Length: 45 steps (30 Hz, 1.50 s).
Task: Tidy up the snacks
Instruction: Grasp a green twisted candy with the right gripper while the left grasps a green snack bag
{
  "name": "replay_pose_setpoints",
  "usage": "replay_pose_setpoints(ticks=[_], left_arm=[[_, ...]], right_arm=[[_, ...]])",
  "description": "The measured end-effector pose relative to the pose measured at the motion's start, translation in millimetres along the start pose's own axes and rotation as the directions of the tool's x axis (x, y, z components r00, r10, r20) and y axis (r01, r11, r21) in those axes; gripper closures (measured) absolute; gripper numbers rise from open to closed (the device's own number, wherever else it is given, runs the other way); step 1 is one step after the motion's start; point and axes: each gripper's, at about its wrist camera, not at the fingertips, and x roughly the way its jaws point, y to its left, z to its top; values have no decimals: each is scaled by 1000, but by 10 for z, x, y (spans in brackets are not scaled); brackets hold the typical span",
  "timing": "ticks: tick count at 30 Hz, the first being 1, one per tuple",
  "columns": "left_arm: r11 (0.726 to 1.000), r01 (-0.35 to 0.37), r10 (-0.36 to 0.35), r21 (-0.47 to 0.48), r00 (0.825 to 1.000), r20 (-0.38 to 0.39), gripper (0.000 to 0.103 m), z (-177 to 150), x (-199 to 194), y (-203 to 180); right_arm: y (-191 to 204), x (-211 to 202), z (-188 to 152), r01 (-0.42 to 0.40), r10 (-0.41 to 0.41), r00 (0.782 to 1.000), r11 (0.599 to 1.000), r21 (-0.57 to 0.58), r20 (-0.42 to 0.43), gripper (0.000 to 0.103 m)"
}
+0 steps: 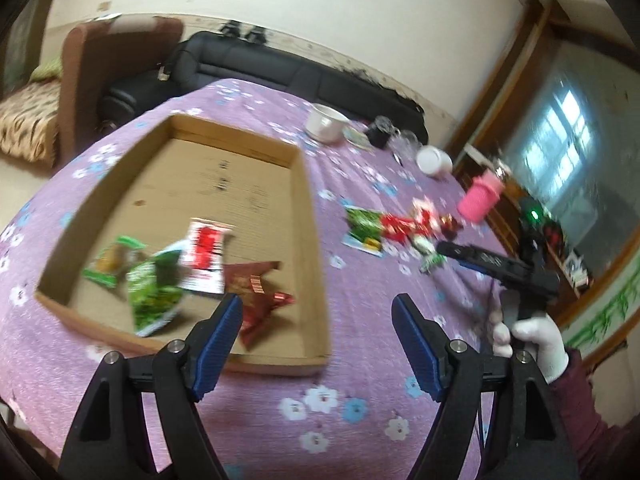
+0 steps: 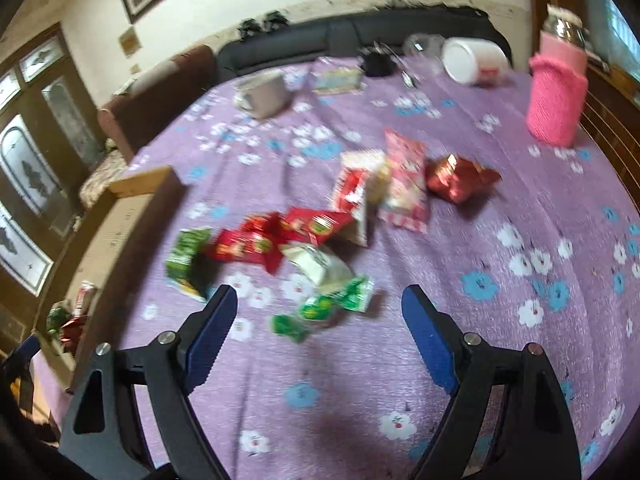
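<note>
Both empty and spread wide: left gripper [image 1: 318,314] above the cardboard box [image 1: 316,248], near its right wall, right gripper [image 2: 318,306] over the loose snack pile [image 2: 320,232] right of it. Best to drop onto the nearest green-white packet [image 2: 336,284], pinch one edge, avoid neighbours, carry left.

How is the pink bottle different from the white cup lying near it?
The pink bottle stands upright; the white cup lies tipped on its side. The bottle wears a pink knitted cover and a shiny top; the cup is plain white with a small red mark. Both sit on the purple flowered tablecloth, away from the snacks.
</note>
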Motion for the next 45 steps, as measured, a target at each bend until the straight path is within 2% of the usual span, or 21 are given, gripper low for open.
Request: replay_pose_setpoints(ticks=[4,7,9,12,16,22,26,28,29,30,34,38,42,45], left_arm=[[999,37,-36,23,999,-38,25,79,151,-227],[996,59,-57,64,997,-42,25,194,285,-456],[994,50,-46,99,998,-42,25,277,400,-595],[989,36,-29,141,998,-57,25,384,659,-760],[982,-18,36,190,995,-90,25,490,1120,-896],[973,-106,134,204,982,-130,25,591,1654,-892],[973,-121,150,195,978,-143,26,610,1863,-841],[973,-112,144,200,977,-157,33,604,1946,-835],[973,-112,148,202,974,-170,52,600,1981,-835],[969,-127,163,211,973,-161,65,602,1969,-842],[974,-104,137,202,978,-160,65,581,1900,-839],[985,-59,81,160,987,-137,65,574,1690,-821],[994,-2,13,112,995,-96,68,576,1344,-748],[997,14,-11,71,999,-44,68,601,1030,-586]], right_arm=[[-23,160,23,-22,23,999,999,26,-27,20],[61,300,28,25,-27,998,999,-23,-57,25],[126,294,-3,80,-83,996,994,-74,-41,48],[74,247,-44,90,-92,995,992,-83,-22,77],[-109,183,-61,29,-30,999,999,-23,-13,78],[-176,150,-55,-31,31,999,999,14,-11,78],[-175,126,-57,-61,61,998,998,22,-7,78],[-174,122,-59,-76,77,997,997,25,-7,78],[-173,121,-57,-82,82,997,996,25,-6,78],[-173,117,-56,-89,89,996,996,26,-4,78],[-179,86,-51,-142,141,990,989,38,13,78],[-133,32,-54,-200,199,979,979,25,43,78],[-69,-8,-74,-206,206,976,979,0,71,78],[-10,-43,-100,-188,190,977,982,-27,96,78]])
